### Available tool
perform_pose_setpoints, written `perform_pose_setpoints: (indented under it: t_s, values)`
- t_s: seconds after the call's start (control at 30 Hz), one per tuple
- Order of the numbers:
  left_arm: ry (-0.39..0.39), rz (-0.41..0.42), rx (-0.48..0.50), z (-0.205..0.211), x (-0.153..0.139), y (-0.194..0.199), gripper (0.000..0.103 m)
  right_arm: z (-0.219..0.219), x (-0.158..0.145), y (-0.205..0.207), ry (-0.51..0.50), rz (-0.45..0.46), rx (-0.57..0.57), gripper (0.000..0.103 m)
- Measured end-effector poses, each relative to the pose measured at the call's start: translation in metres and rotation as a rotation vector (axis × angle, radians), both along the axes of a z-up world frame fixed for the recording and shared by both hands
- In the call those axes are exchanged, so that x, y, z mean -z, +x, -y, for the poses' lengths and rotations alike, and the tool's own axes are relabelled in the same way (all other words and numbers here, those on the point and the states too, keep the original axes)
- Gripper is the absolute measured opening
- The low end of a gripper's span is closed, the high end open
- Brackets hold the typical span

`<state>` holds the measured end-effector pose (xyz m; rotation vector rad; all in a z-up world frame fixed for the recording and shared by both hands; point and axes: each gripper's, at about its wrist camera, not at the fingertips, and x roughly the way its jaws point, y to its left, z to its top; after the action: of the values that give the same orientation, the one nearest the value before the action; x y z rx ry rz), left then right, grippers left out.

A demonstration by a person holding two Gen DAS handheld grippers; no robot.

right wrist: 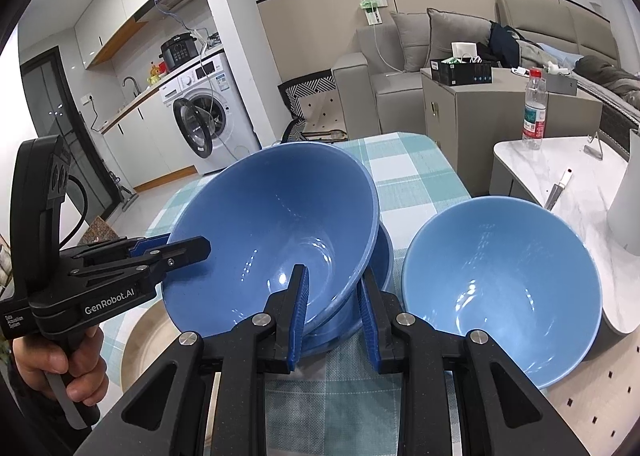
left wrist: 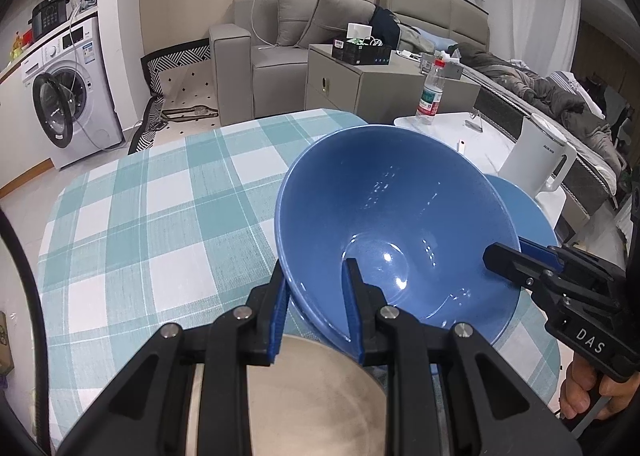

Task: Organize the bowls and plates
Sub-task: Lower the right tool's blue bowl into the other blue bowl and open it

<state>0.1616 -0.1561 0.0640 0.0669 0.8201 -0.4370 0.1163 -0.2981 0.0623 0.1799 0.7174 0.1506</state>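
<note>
Gripping large blue bowl (left wrist: pixel 384 216) by rim on two sides: left hand-held gripper (left wrist: pixel 316 296) clamped on near rim, right hand-held gripper (right wrist: pixel 332 296) clamped on opposite rim. Bowl tilted, held over second blue bowl (right wrist: pixel 380 256), apparently nesting into it; contact unclear. Lighter blue bowl (right wrist: pixel 500 288) stands just beside on checked tabletop (left wrist: pixel 160 216). Beige plate (left wrist: pixel 320 396) lies under left hand-held gripper. White kettle (left wrist: pixel 540 160) on adjacent marble table.

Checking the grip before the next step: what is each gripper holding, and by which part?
Both hold the same dark blue bowl by its rim: the left gripper on one side, the right gripper on the opposite side, fingers astride the wall.
</note>
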Motion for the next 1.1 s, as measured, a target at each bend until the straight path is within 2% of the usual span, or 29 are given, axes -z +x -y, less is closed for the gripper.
perform_pose_setpoints:
  t_s: [1.1]
  values:
    - [0.089, -0.036, -0.020, 0.010, 0.031, 0.013, 0.023, -0.017, 0.026, 0.015, -0.126, -0.045, 0.024, 0.027]
